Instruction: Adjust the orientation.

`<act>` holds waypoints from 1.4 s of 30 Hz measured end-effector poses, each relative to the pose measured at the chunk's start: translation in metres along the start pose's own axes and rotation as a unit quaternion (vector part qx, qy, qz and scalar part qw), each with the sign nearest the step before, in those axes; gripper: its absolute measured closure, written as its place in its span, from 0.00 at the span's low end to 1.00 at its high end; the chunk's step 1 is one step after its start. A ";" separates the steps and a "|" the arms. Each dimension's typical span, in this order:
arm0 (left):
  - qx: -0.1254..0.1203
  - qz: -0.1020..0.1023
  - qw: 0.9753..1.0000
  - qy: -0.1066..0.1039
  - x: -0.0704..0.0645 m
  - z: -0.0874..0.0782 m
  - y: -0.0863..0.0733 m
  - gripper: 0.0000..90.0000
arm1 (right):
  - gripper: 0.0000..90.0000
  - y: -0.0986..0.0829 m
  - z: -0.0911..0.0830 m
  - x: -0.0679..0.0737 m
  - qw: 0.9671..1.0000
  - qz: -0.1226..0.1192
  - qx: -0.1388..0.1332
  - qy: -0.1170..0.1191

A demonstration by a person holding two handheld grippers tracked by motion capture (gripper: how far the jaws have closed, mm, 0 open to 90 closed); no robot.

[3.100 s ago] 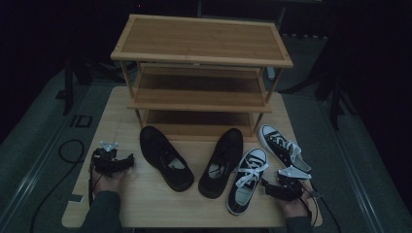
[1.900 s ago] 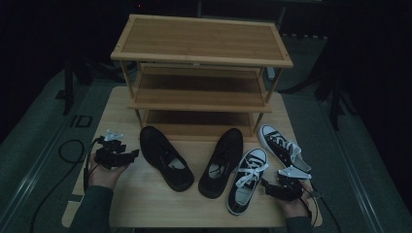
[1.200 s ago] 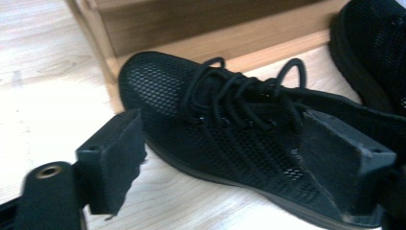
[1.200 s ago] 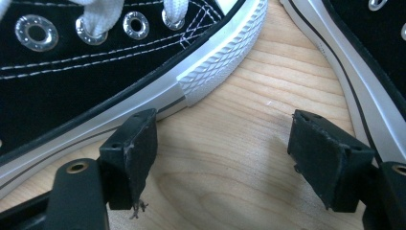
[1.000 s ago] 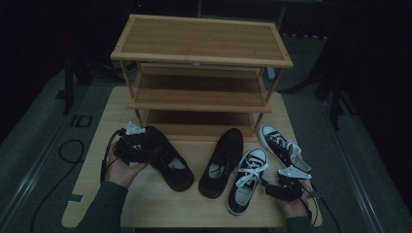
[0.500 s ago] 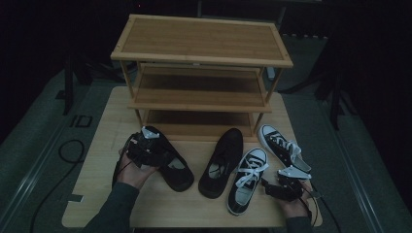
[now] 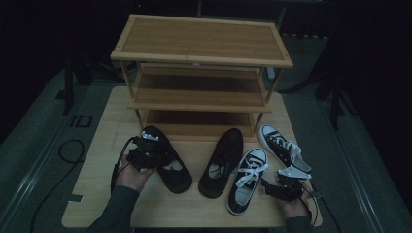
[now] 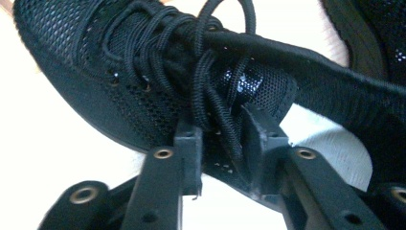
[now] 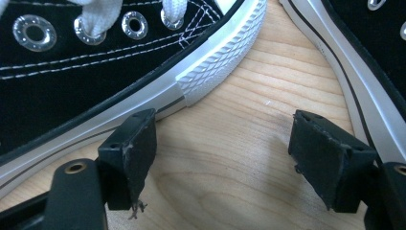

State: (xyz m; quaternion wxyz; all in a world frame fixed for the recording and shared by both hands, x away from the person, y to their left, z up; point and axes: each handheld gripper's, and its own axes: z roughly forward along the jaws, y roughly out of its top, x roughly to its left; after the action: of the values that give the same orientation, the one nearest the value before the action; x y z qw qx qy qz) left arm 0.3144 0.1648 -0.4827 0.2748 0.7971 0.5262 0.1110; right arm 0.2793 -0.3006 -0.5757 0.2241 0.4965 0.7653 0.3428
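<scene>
Two black mesh lace-up shoes lie on the wooden table (image 7: 104,145) in front of a shelf rack (image 7: 201,43). My left gripper (image 7: 145,153) sits at the left black shoe (image 7: 175,172), over its laced part. In the left gripper view the gripper (image 8: 222,136) has its jaws close together on the lace flap of that shoe (image 8: 86,62), with laces between them. My right gripper (image 7: 279,187) rests low at the front right, open. In the right gripper view that gripper (image 9: 222,139) has bare wood between its jaws, beside a sneaker's white sole (image 9: 72,81).
The second black shoe (image 7: 223,160) lies at the middle. Two black-and-white sneakers (image 7: 248,179) (image 7: 282,145) lie to the right, their heels flanking my right gripper. The three-tier rack's shelves hold nothing. The table's left part is bare wood.
My left gripper has moved from the table's left side rightward to the left black shoe and closed on its laced flap. The right gripper has stayed still.
</scene>
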 end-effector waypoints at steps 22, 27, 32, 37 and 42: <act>0.038 0.151 0.988 0.023 0.059 -0.032 -0.011 0.96 | 0.28 0.000 0.000 0.000 1.000 0.000 0.000 0.000; 0.025 0.180 0.983 0.008 0.079 -0.035 -0.014 0.96 | 0.28 0.000 0.000 0.000 1.000 0.000 0.000 0.000; 0.021 0.193 0.981 -0.003 0.089 -0.035 -0.013 0.96 | 0.28 0.000 0.000 0.000 1.000 0.000 0.000 0.000; 0.020 0.166 0.986 -0.016 0.100 -0.036 -0.011 0.91 | 0.28 0.000 0.000 0.000 1.000 0.000 0.000 0.000; -0.009 0.105 0.993 -0.050 0.103 -0.047 -0.010 0.67 | 0.28 0.000 0.000 0.000 1.000 0.000 0.000 0.000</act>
State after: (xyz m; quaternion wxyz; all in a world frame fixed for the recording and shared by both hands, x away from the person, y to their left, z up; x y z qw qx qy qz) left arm 0.3286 0.2755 -0.4612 0.2951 0.8499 0.4239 0.1042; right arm 0.2793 -0.3006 -0.5757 0.2241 0.4965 0.7654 0.3428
